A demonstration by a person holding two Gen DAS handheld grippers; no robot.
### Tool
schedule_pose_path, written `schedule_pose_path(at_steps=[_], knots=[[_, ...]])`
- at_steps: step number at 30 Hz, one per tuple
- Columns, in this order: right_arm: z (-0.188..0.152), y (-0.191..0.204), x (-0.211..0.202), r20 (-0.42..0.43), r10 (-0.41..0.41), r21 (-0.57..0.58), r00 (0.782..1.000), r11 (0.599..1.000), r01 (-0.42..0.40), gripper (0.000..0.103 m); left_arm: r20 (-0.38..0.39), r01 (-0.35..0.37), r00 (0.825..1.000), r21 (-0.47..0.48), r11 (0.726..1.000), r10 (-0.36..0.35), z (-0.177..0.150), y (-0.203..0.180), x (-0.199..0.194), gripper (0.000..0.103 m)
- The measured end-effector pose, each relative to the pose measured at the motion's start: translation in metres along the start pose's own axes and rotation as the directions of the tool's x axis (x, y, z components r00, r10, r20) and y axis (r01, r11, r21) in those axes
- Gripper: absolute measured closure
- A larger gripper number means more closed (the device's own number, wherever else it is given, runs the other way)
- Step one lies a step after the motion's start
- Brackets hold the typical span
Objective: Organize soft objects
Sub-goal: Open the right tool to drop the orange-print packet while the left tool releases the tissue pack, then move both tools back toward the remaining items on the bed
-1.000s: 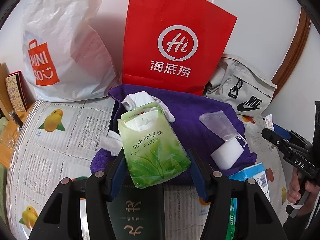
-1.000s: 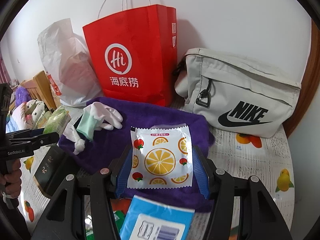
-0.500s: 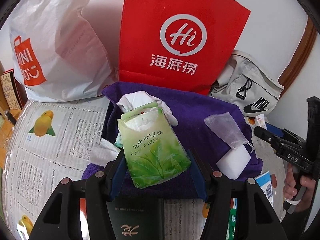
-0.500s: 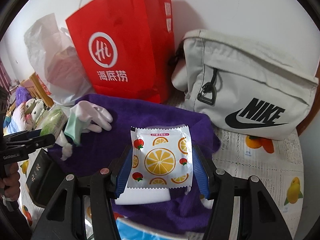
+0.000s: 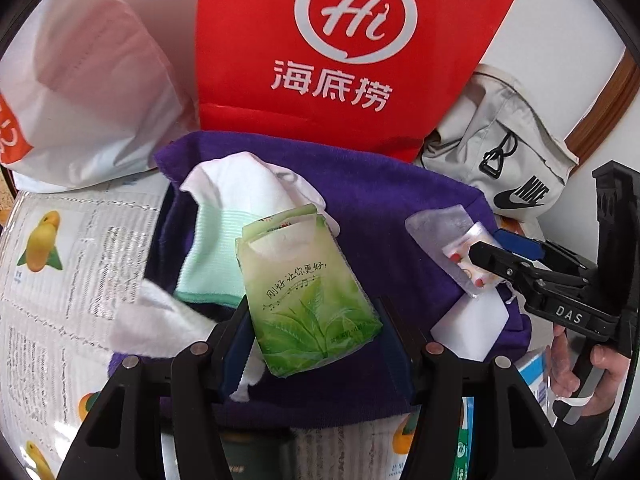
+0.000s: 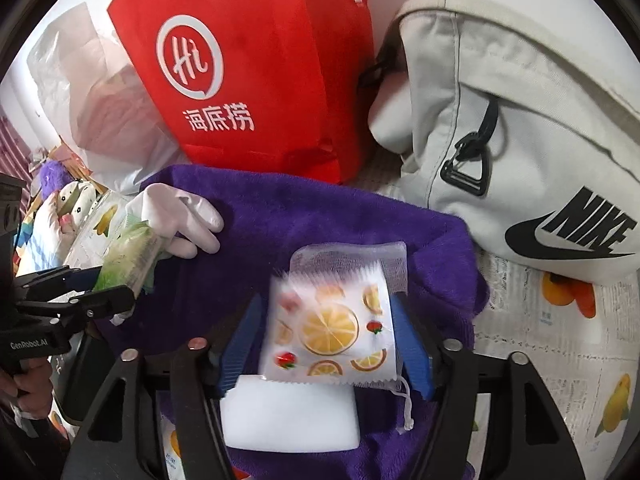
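Both grippers have dropped closer over the purple towel
Left gripper clamps the green tissue pack; right gripper is opening around the fruit-print sachet

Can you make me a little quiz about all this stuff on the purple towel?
1. True or false: the left claw grips a green tissue pack.
2. What picture is on the packet between the right claw's opening fingers: A fish, B orange slices, C stars?
3. Which bag stands right behind the purple towel?

Key: 1 true. 2 B. 3 the red paper bag.
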State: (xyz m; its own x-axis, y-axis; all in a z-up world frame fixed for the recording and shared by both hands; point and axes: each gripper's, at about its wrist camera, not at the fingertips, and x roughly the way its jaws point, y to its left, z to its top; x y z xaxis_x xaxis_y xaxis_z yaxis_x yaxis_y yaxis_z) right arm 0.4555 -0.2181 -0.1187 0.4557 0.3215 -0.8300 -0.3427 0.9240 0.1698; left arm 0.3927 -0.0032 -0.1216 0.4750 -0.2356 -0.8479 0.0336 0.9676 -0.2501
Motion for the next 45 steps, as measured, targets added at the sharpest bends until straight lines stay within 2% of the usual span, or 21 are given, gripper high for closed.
schedule_pose_path(at_steps=[1,3,9,13,14,22,26,30,36,41,45], knots=[[0.001,0.0,0.001,-0.003,-0.005,-0.001,1.0,1.0,0.005,0.024,-0.003,0.001,1.0,-0.001,1.0,-0.001,0.001,-0.001,0.002,0.046],[0.001,0.001,0.001,0.005,-0.002,-0.004,1.0,1.0,0.002,0.019,-0.008,0.005,1.0,0.002,1.0,-0.005,0.003,-0.003,0.007,0.046],[-0.002,0.005,-0.013,0.043,-0.01,-0.007,0.999,1.0,0.01,0.019,-0.024,0.009,1.0,-0.001,1.0,-0.009,0.007,-0.007,0.015,0.045],[-0.008,0.006,-0.029,0.07,-0.021,-0.001,0.997,1.0,0.021,0.019,-0.057,0.059,0.996,-0.045,0.997,-0.061,0.006,-0.002,0.019,0.034],[-0.011,0.007,-0.033,0.073,-0.025,0.001,0.997,1.0,0.025,0.019,-0.056,0.073,0.996,-0.06,0.996,-0.076,0.005,0.0,0.018,0.034],[-0.048,0.023,-0.071,0.079,-0.007,0.044,0.997,0.999,0.003,0.019,-0.022,0.072,0.997,-0.044,0.996,-0.073,-0.01,-0.002,-0.014,0.034],[-0.073,0.039,-0.089,0.078,0.034,0.061,0.996,0.997,-0.039,0.019,0.002,0.051,0.999,-0.006,0.999,-0.051,-0.023,-0.004,-0.038,0.034],[-0.101,0.055,-0.108,0.089,0.026,0.056,0.996,0.998,-0.031,0.02,0.025,0.033,0.999,0.041,0.999,-0.034,-0.043,-0.003,-0.062,0.034],[-0.143,0.071,-0.135,0.093,0.014,0.055,0.996,0.998,-0.019,0.02,0.048,0.065,0.996,0.081,0.995,-0.069,-0.078,-0.006,-0.094,0.034],[-0.17,0.07,-0.162,0.116,-0.031,0.102,0.993,0.995,0.019,0.02,0.046,0.079,0.995,0.157,0.985,-0.087,-0.108,-0.027,-0.109,0.034],[-0.193,0.067,-0.186,0.143,-0.073,0.125,0.987,0.991,0.055,0.02,0.016,0.094,0.995,0.207,0.974,-0.099,-0.127,-0.046,-0.108,0.034]])
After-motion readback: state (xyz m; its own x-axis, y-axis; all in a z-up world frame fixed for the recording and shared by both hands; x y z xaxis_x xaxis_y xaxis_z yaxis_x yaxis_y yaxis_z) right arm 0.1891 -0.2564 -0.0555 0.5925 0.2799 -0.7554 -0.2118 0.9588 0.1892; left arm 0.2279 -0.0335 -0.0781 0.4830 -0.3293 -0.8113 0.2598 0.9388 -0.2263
